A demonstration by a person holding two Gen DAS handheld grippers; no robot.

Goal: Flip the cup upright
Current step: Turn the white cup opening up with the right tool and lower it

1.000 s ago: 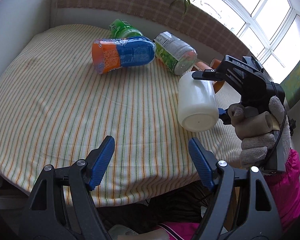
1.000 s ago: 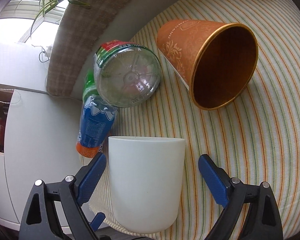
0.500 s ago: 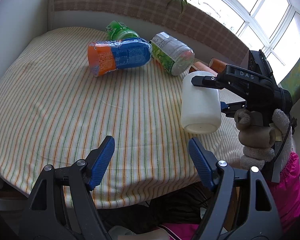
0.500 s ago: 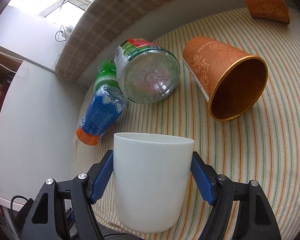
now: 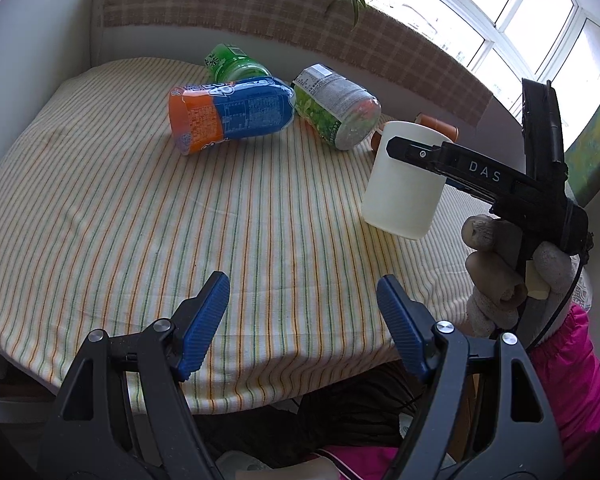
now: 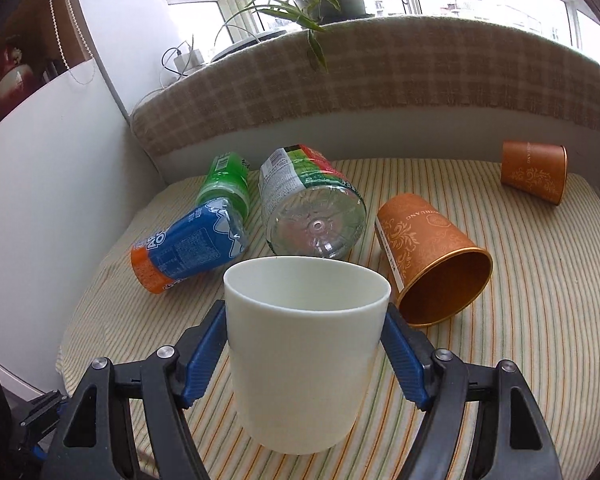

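My right gripper [image 6: 305,344] is shut on a plain white cup [image 6: 302,344], its blue pads pressed on both sides. The cup is nearly upright, mouth up, held just above the striped tablecloth [image 6: 540,320]. In the left wrist view the same cup [image 5: 400,196] hangs near the table's right side, tilted slightly, clamped by the black right gripper [image 5: 412,152]. My left gripper [image 5: 302,316] is open and empty over the table's front edge.
Three plastic bottles lie at the back: orange-blue [image 5: 228,118], green [image 5: 236,65], clear with green label [image 5: 336,106]. An orange paper cup [image 6: 432,256] lies on its side beside the white cup; another [image 6: 534,170] lies far right. A padded ledge [image 6: 380,80] is behind.
My right gripper closed on the white cup, lifted it and turned it from lying on its side to nearly upright. The left gripper stayed open in place.
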